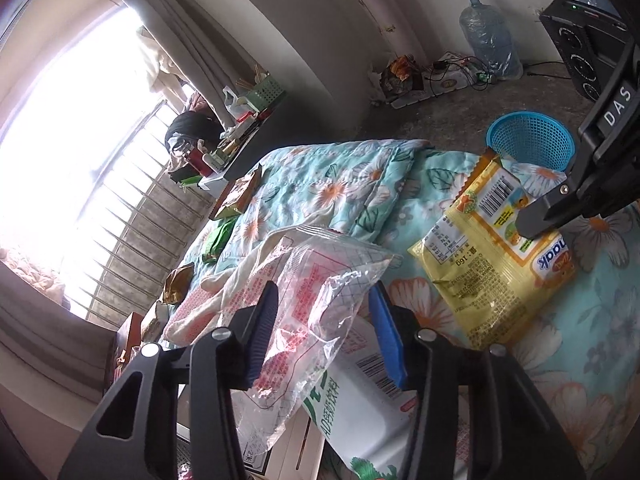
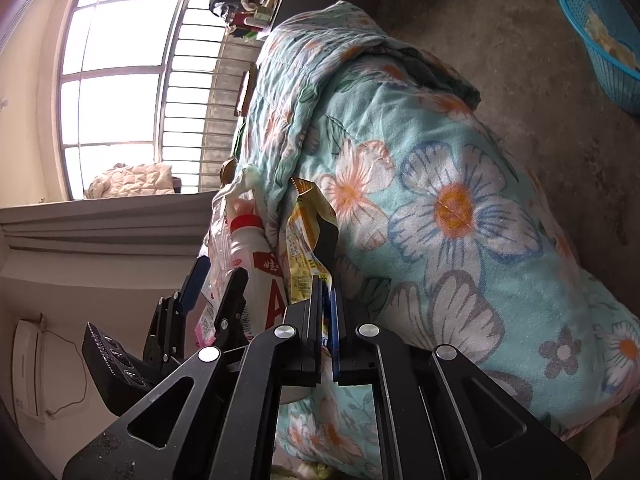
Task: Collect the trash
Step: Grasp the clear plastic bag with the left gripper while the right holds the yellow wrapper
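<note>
While right tongs point(image 2: 327, 316) pinch yellow wrapper point(image 1: 492, 264), left tongs point(image 1: 324, 312) half-open around clear bag point(image 1: 320, 280), contact unclear.

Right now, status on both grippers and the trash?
Right gripper shut on yellow snack wrapper. Left gripper open around clear plastic bag, not pinched. Blue mesh basket on floor beyond the bed; path clear.
</note>
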`<state>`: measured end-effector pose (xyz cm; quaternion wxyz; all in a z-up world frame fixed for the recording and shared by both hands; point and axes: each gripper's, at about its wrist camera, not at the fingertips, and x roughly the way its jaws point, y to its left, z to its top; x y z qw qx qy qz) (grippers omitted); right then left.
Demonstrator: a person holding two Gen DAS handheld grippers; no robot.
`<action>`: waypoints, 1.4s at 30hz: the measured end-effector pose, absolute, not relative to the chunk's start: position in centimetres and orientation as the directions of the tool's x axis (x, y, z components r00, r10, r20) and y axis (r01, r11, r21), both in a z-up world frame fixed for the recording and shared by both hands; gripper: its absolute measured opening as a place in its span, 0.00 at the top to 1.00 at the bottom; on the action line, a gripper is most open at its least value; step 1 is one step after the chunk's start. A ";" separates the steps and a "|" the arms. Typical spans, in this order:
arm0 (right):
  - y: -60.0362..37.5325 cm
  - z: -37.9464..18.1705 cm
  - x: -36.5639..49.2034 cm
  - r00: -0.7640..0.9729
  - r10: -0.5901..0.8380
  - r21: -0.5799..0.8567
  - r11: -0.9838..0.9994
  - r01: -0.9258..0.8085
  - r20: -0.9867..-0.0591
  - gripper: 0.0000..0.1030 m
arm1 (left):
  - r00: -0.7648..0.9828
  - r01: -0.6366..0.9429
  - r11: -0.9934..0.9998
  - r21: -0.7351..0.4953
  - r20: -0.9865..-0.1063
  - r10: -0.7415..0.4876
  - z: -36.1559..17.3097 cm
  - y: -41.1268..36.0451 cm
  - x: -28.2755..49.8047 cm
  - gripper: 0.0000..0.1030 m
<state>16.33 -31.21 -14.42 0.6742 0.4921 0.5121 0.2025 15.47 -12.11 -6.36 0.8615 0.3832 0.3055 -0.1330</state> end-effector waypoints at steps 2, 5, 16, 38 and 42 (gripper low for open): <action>-31.2 -14.6 16.3 0.395 0.784 0.877 0.421 0.231 -0.480 0.96 | 0.780 0.459 0.677 0.576 -0.626 0.004 -6.1 -12.0 15.4 0.65; -31.4 -14.8 16.3 0.400 0.790 0.885 0.401 0.234 -0.464 0.98 | 0.780 0.452 0.690 0.564 -0.626 0.001 -5.8 -11.8 15.4 0.76; -31.8 -14.0 15.8 0.412 0.805 0.905 0.371 0.209 -0.426 1.00 | 0.821 0.403 0.702 0.587 -0.570 0.005 -4.0 -11.2 13.9 0.84; -33.7 -10.0 12.5 0.524 0.774 0.930 0.351 0.112 -0.356 1.00 | 0.904 0.324 0.713 0.622 -0.426 -0.039 2.7 -10.2 8.5 0.89; -34.5 -9.7 11.8 0.544 0.769 0.936 0.339 0.098 -0.336 1.00 | 0.911 0.322 0.712 0.623 -0.408 -0.055 3.8 -10.8 8.0 0.90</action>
